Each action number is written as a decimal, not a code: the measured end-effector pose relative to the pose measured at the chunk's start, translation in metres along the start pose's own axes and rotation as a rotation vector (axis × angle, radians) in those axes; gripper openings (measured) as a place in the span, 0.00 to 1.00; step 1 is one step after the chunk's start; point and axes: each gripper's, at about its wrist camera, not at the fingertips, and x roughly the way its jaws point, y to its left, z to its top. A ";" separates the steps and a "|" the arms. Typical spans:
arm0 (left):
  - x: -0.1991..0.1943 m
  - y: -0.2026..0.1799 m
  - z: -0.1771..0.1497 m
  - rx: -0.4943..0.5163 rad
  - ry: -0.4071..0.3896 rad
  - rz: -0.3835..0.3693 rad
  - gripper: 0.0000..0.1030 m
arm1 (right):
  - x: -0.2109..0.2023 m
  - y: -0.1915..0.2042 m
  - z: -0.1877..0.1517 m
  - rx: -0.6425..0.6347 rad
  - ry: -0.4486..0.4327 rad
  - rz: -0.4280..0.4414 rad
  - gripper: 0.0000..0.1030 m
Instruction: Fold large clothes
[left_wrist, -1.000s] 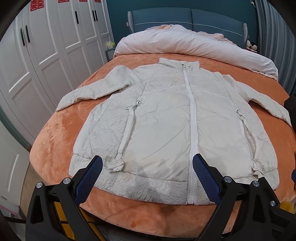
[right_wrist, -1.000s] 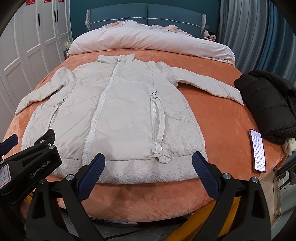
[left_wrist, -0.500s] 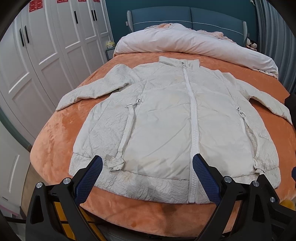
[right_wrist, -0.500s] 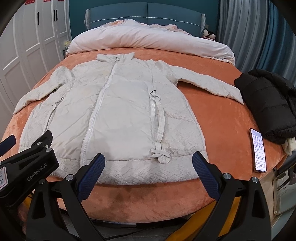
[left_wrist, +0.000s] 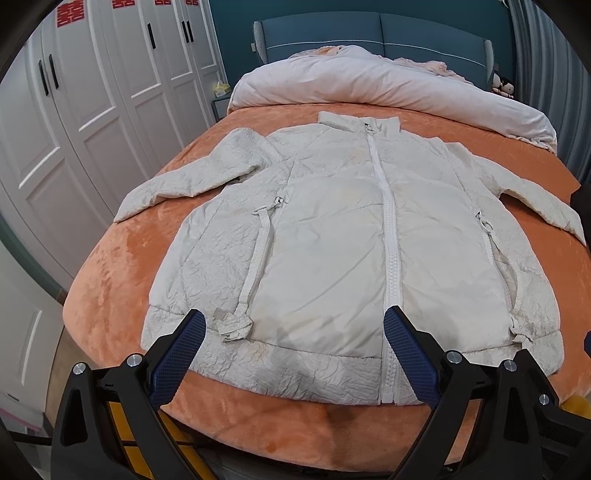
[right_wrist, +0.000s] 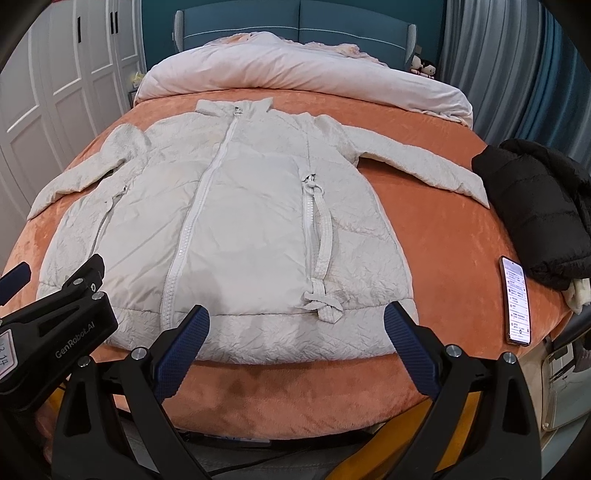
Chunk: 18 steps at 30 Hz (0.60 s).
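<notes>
A large cream zip-up jacket (left_wrist: 332, 251) lies flat, front up, on the orange bedspread (left_wrist: 122, 280), sleeves spread to both sides, collar toward the headboard. It also shows in the right wrist view (right_wrist: 240, 229). My left gripper (left_wrist: 293, 332) is open and empty, hovering just above the jacket's hem left of the zipper. My right gripper (right_wrist: 297, 325) is open and empty above the hem on the right half. The left gripper's body (right_wrist: 55, 328) shows at the lower left of the right wrist view.
A black jacket (right_wrist: 535, 210) lies at the bed's right edge with a phone (right_wrist: 517, 299) in front of it. A pale pink duvet (left_wrist: 388, 85) is bunched at the headboard. White wardrobe doors (left_wrist: 92, 110) stand to the left, curtains (right_wrist: 517, 74) to the right.
Both grippers have drifted slightly forward toward the jacket's hem. Both stay open and the jacket has not moved.
</notes>
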 end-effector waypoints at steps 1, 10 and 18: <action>0.000 0.000 0.000 0.000 0.000 -0.001 0.91 | 0.000 0.000 0.000 -0.004 -0.001 -0.003 0.90; 0.000 0.001 0.001 0.002 0.002 -0.001 0.91 | -0.001 0.001 0.001 -0.021 -0.005 -0.011 0.90; 0.000 0.000 0.001 0.003 0.002 0.001 0.90 | 0.000 0.001 0.000 -0.018 -0.003 -0.009 0.90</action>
